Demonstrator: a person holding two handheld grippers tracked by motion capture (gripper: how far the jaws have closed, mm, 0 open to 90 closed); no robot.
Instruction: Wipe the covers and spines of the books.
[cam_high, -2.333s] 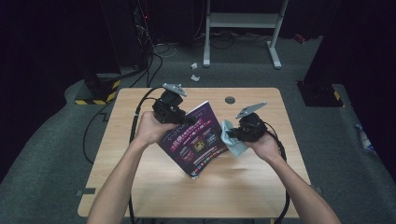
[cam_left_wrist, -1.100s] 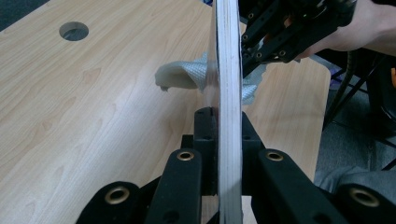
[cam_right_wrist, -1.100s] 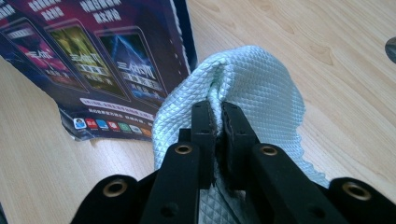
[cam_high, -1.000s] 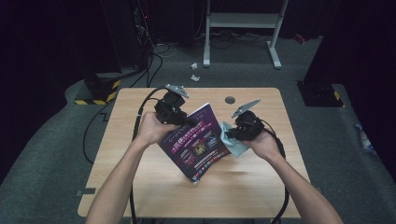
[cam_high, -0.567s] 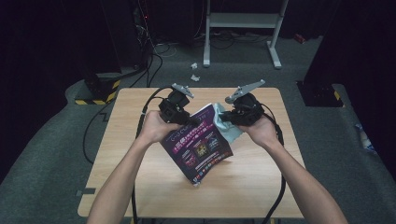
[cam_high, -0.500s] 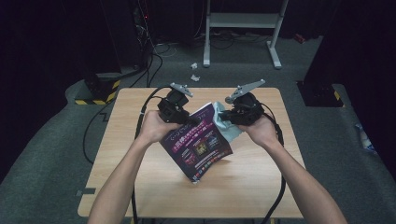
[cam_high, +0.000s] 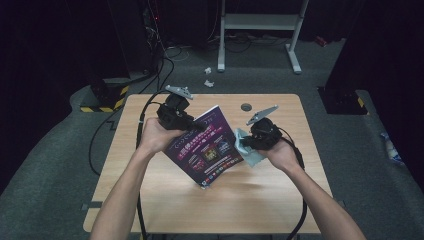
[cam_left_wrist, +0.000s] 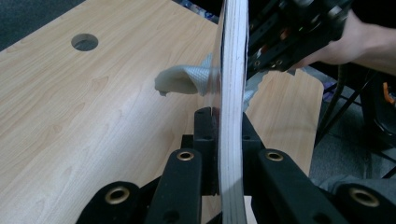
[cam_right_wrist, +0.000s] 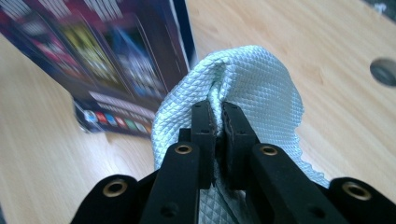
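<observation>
We look down on a pale wooden table (cam_high: 150, 190) standing on grey carpet in a dim room, with dark equipment along the back wall. Behind the table a white metal frame (cam_high: 260, 22) rests on the floor, and two crumpled scraps of paper (cam_high: 208, 77) lie on the carpet between that frame and the table's far edge. A black-and-yellow striped block (cam_high: 102, 102) sits on the floor off the table's far left corner, where black cables trail down. A round cable hole (cam_high: 245, 106) is cut into the tabletop near its far edge.

Above the middle of the table a person holds a purple book (cam_high: 205, 147) tilted, one lower corner touching or nearly touching the wood. The left gripper (cam_high: 186, 121) is clamped on the book's upper left edge; in the left gripper view its jaws press both sides of the white page block (cam_left_wrist: 232, 93). The right gripper (cam_high: 246, 143) pinches a pale blue-white cloth (cam_high: 248, 150) at the book's right edge; in the right gripper view the waffle-textured cloth (cam_right_wrist: 243, 79) bulges around the closed jaws, just beside the book cover (cam_right_wrist: 102, 56). Seen from the left gripper, the book stands in the way of most of the cloth.
</observation>
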